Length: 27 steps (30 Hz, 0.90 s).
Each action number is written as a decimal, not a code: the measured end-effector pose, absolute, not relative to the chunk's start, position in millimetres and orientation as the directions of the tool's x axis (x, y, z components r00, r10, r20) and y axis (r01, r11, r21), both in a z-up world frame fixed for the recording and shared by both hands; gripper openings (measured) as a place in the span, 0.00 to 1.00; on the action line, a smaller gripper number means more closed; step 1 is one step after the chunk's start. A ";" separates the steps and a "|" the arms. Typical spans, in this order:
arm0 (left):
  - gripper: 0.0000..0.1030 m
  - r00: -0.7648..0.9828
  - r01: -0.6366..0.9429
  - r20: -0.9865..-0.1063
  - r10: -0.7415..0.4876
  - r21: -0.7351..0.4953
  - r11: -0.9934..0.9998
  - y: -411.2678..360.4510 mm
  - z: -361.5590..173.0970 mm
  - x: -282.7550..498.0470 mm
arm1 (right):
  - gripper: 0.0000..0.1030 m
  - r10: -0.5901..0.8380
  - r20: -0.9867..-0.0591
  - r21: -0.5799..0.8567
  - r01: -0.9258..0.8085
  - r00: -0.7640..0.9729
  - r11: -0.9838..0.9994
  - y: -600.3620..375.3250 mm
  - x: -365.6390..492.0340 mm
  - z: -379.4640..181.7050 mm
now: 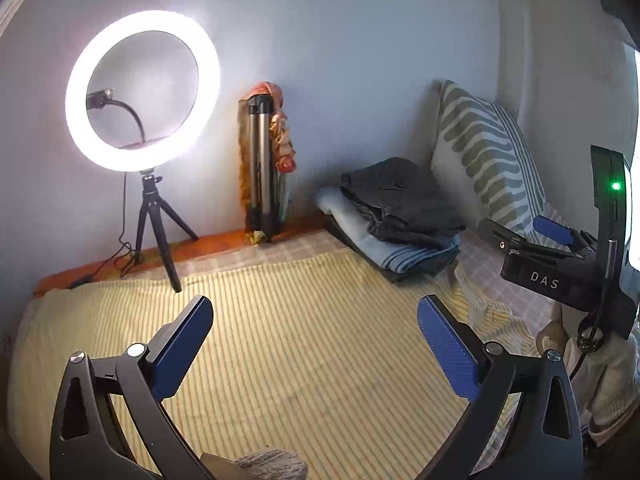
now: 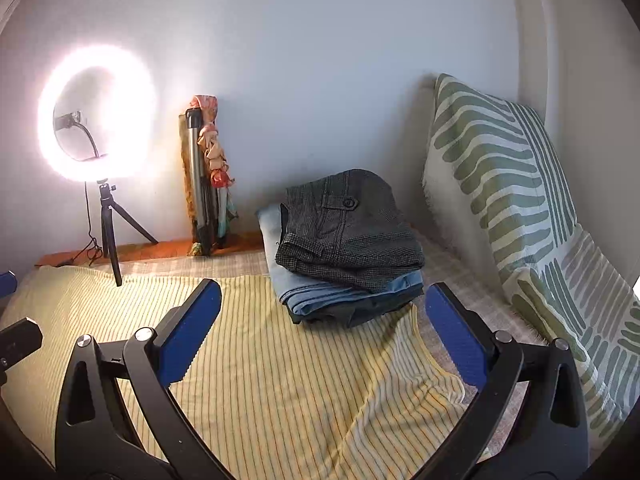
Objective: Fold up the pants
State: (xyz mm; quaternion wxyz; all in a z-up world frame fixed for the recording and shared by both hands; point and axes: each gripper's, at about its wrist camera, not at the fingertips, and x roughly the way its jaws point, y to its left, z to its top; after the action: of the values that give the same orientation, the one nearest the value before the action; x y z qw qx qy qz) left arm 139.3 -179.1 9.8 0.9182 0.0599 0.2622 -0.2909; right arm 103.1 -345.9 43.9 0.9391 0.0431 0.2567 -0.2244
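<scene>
A stack of folded pants lies at the back of the bed: dark grey checked pants [image 2: 348,232] on top, light blue jeans [image 2: 304,292] under them, a darker pair at the bottom. The left wrist view shows the same grey pants [image 1: 400,200] at back right. My left gripper [image 1: 314,312] is open wide over the yellow striped sheet [image 1: 300,360], nothing between its blue pads. My right gripper [image 2: 324,296] is open too, empty, just short of the stack. A scrap of grey fabric [image 1: 268,464] shows at the bottom edge of the left wrist view.
A lit ring light [image 1: 142,90] on a small tripod stands at the back left, its cable trailing along the orange ledge [image 1: 200,248]. A folded tripod [image 1: 260,168] with a scarf leans on the wall. A green-patterned pillow [image 2: 500,184] fills the right side.
</scene>
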 end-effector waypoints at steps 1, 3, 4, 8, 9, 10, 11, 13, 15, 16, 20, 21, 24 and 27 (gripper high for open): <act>0.99 0.696 0.561 -0.514 -0.501 -0.047 0.826 -177.7 9.4 140.0 | 1.00 -0.399 -0.500 -0.033 0.444 0.768 0.896 -345.3 104.0 43.1; 0.99 0.698 0.555 -0.514 -0.498 -0.050 0.830 -175.0 8.6 139.8 | 1.00 -0.406 -0.494 -0.047 0.443 0.769 0.895 -342.3 105.5 41.7; 0.99 0.700 0.552 -0.515 -0.494 -0.047 0.832 -173.8 8.0 139.8 | 1.00 -0.411 -0.491 -0.058 0.442 0.768 0.895 -340.4 106.0 41.0; 0.99 0.704 0.547 -0.524 -0.480 -0.031 0.836 -169.4 4.4 139.2 | 1.00 -0.415 -0.491 -0.072 0.439 0.766 0.896 -337.7 105.3 38.0; 0.99 0.702 0.547 -0.528 -0.479 -0.031 0.836 -168.6 3.3 139.0 | 1.00 -0.415 -0.491 -0.071 0.439 0.766 0.896 -337.9 104.8 38.1; 0.99 0.701 0.546 -0.531 -0.477 -0.031 0.837 -167.7 2.2 138.8 | 1.00 -0.418 -0.490 -0.072 0.443 0.765 0.894 -337.9 104.7 38.0; 0.99 0.699 0.546 -0.533 -0.476 -0.031 0.837 -166.9 1.3 139.2 | 1.00 -0.417 -0.489 -0.070 0.442 0.766 0.894 -338.2 104.9 37.9; 0.99 0.695 0.547 -0.540 -0.475 -0.031 0.837 -166.1 0.3 139.5 | 1.00 -0.419 -0.487 -0.070 0.444 0.767 0.893 -337.9 104.1 38.0; 0.99 0.696 0.548 -0.538 -0.476 -0.031 0.836 -165.1 0.4 139.1 | 1.00 -0.422 -0.482 -0.073 0.445 0.768 0.893 -336.6 103.1 38.7; 0.99 0.697 0.547 -0.537 -0.475 -0.030 0.836 -164.8 0.7 139.0 | 1.00 -0.420 -0.483 -0.073 0.442 0.768 0.894 -335.8 103.2 38.8; 0.99 0.699 0.548 -0.533 -0.477 -0.029 0.836 -164.0 1.3 138.9 | 1.00 -0.417 -0.485 -0.073 0.439 0.769 0.895 -334.0 104.1 39.4; 0.99 0.698 0.549 -0.533 -0.478 -0.030 0.835 -163.9 1.3 138.7 | 1.00 -0.417 -0.485 -0.075 0.439 0.768 0.896 -333.4 104.4 39.7; 0.99 0.699 0.548 -0.533 -0.477 -0.029 0.836 -163.6 0.4 138.3 | 1.00 -0.417 -0.484 -0.080 0.436 0.769 0.896 -331.5 105.1 39.6; 0.99 0.698 0.548 -0.531 -0.480 -0.034 0.835 -163.7 0.7 138.0 | 1.00 -0.417 -0.484 -0.077 0.438 0.769 0.896 -331.4 105.7 39.8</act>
State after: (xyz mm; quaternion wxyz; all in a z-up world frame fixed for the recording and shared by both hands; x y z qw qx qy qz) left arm 138.0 -163.7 0.7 0.9193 0.0636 0.2696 -0.2797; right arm 105.7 -331.4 39.8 0.9403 0.0199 0.2524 -0.2273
